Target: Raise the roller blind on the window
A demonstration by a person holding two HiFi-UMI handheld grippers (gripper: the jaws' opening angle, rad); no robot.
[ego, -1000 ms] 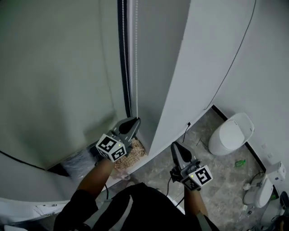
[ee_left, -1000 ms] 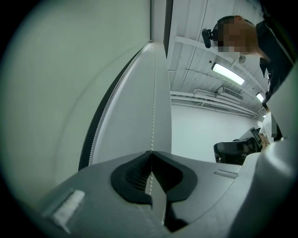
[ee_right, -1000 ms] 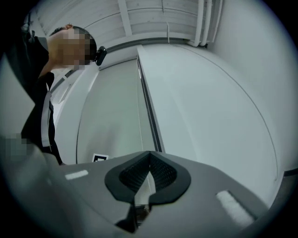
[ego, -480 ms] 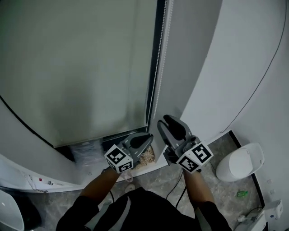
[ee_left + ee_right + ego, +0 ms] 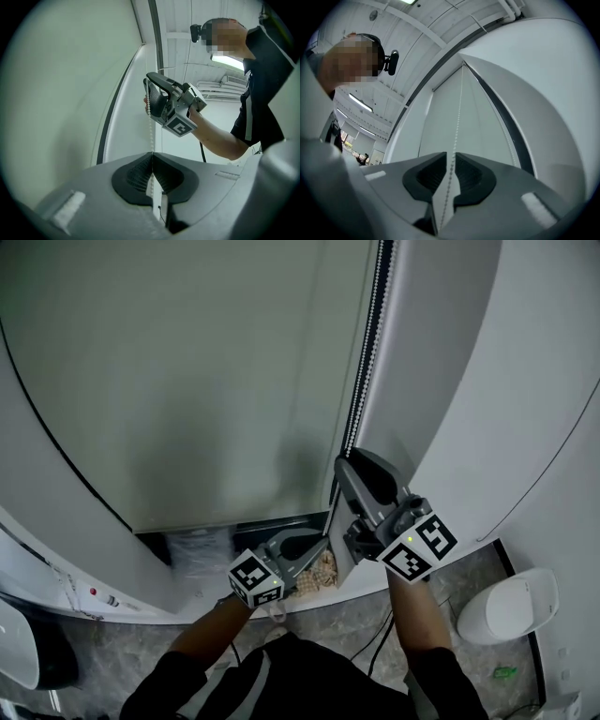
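No legible text, brand or number. Lower centre of the head view: the left cube (image 5: 256,579) on your left claw (image 5: 322,542) and the right cube (image 5: 418,547) on your right claw (image 5: 337,488) carry only black-and-white square marker patterns.

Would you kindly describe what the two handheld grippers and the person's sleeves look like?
Both the left gripper and right gripper are grey wedge-shaped shells with black ribbed pads. Each carries a white cube with black square markers. The person wears a black short-sleeved shirt.
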